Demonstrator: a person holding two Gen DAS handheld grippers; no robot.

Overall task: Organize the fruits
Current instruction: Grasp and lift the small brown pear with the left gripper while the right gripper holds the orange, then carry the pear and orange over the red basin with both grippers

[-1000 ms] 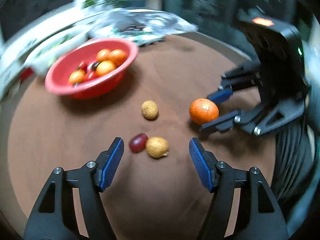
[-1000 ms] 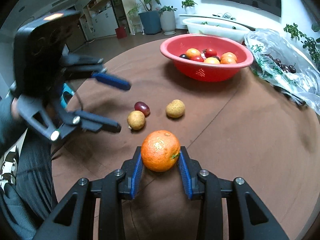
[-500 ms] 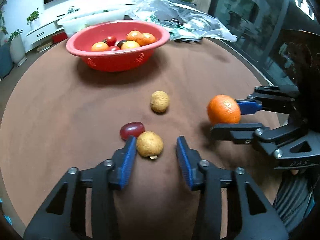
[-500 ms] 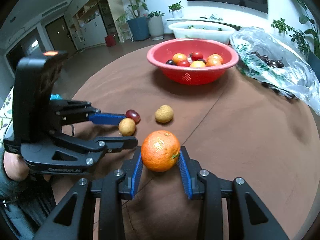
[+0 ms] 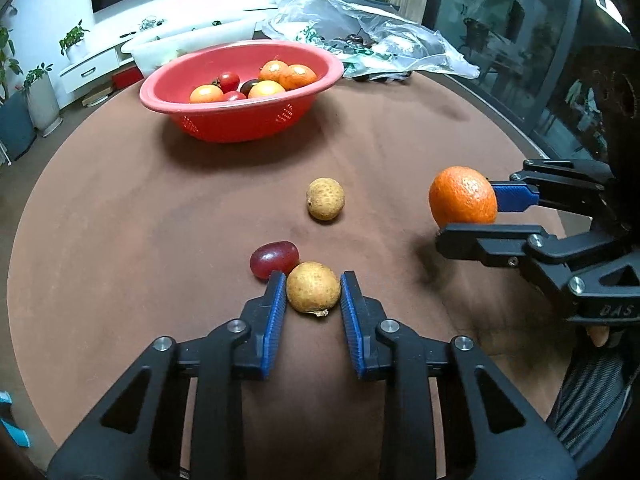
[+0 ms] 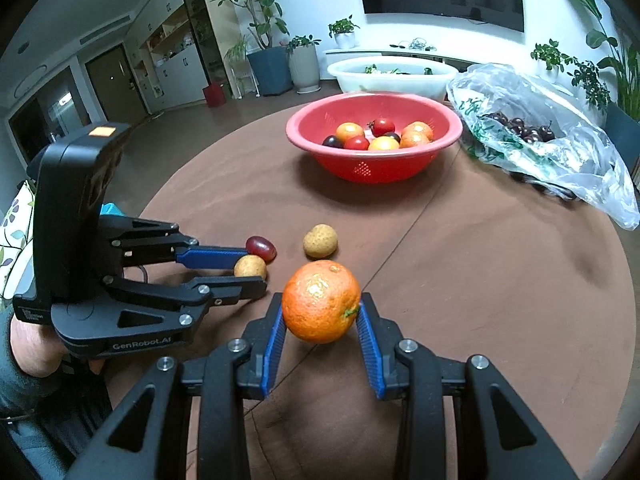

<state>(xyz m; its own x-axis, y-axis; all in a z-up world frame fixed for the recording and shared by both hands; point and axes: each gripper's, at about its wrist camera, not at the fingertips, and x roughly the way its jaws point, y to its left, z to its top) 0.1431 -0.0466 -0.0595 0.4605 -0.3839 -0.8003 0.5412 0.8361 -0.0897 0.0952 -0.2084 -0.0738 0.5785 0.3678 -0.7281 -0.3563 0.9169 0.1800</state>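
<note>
My left gripper (image 5: 313,280) is closing its jaws on a tan round fruit (image 5: 313,293) on the brown table, and both blue pads touch its sides. A red grape (image 5: 274,259) lies against that fruit's far left. A second tan fruit (image 5: 325,199) sits farther off by itself. My right gripper (image 6: 322,308) is shut on an orange (image 6: 321,306), held just above the table to the right of the left gripper (image 6: 251,271). The red colander bowl (image 6: 372,168) at the back holds several oranges, tomatoes and a dark fruit.
A clear plastic bag of cherries (image 6: 532,140) lies right of the bowl, at the table's back right. A white basin (image 6: 384,76) stands behind the bowl. The round table (image 5: 120,220) has its edge near on the left. A person's hand and sleeve hold each gripper.
The left gripper's jaws have come together around the near tan fruit, from wide apart to touching it. The right gripper still holds the orange in much the same place.
</note>
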